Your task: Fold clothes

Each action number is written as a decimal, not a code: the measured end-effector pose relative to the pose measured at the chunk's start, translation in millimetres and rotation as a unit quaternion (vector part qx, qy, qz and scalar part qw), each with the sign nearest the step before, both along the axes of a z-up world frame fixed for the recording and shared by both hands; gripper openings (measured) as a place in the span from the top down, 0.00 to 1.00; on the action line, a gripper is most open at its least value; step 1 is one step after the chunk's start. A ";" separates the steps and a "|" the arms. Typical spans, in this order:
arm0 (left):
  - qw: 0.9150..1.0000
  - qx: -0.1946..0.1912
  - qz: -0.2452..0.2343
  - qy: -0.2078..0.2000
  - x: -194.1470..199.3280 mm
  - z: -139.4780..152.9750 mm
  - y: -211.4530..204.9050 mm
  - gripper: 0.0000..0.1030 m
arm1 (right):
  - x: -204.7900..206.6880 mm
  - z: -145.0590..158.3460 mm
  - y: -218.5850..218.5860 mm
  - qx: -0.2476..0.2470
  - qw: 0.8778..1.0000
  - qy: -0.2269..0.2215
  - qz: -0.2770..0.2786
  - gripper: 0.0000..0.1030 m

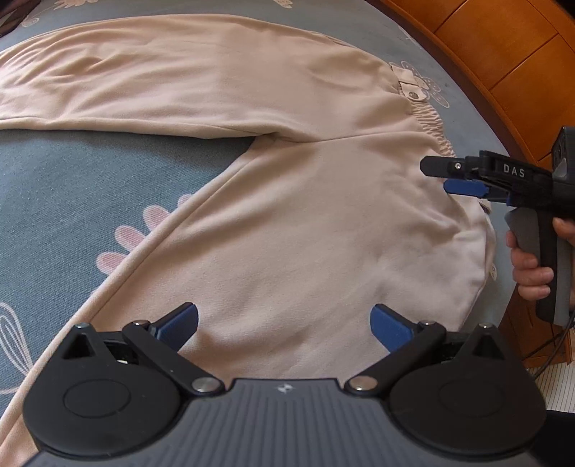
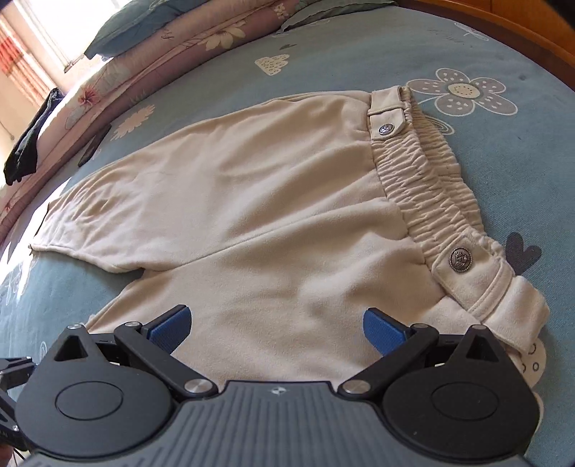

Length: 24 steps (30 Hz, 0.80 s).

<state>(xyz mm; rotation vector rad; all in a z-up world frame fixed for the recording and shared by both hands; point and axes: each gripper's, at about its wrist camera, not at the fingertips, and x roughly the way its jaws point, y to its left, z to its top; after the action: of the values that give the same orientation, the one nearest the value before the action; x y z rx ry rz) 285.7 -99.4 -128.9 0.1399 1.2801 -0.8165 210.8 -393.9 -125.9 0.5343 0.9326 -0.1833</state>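
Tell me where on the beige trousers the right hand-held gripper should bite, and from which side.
Grip the beige trousers at the near end of the elastic waistband, by the buttoned tab. Come from the open waist edge, over the blue bedsheet: there the layers stack thick. The right hand-held gripper is open.

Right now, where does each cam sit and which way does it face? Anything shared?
Left wrist: sits on the left tool, looking along its open fingers across the trousers on the bed; the right tool and the hand gripping it show at the right.
Right wrist: sits on the right tool, fingers open, facing the waistband and pillows.
Shared: trousers, waistband, bed.
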 end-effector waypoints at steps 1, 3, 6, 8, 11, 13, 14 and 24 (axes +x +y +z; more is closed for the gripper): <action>1.000 -0.001 -0.003 0.001 -0.4 0.1 -2.3 0.01 | 5.1 -6.7 -4.5 0.013 1.000 0.003 -0.009 0.00; 1.000 -0.002 -0.005 0.001 -0.6 0.4 -4.2 0.01 | 9.3 -19.1 -10.7 0.024 1.000 0.013 -0.011 0.00; 1.000 -0.001 -0.003 0.000 0.3 0.9 -2.8 0.01 | 4.3 -22.8 -17.1 0.010 1.000 0.023 0.000 0.00; 1.000 0.000 -0.002 0.000 0.9 1.2 -1.9 0.01 | -4.0 -24.5 -22.5 -0.014 0.999 0.045 -0.011 0.00; 1.000 0.002 0.000 0.000 1.9 1.6 -0.4 0.01 | -13.6 -23.5 -34.5 0.007 0.999 0.050 -0.018 0.00; 1.000 0.003 0.001 -0.001 2.5 1.9 0.5 0.01 | -8.2 -15.8 -32.7 0.002 0.998 0.064 -0.027 0.00; 1.000 0.000 0.001 -0.001 2.4 2.6 -0.1 0.01 | -6.3 -9.1 -29.3 -0.005 0.998 0.057 -0.033 0.00; 0.999 -0.001 -0.034 0.017 -14.9 -12.6 -13.6 0.01 | 7.8 -22.7 1.5 0.048 0.998 0.038 0.011 0.00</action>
<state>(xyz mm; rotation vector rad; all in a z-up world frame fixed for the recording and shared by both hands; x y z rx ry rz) 270.8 -113.0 -141.4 0.1702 1.3122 -0.8815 218.6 -392.4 -148.6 0.6081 1.0257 -0.1404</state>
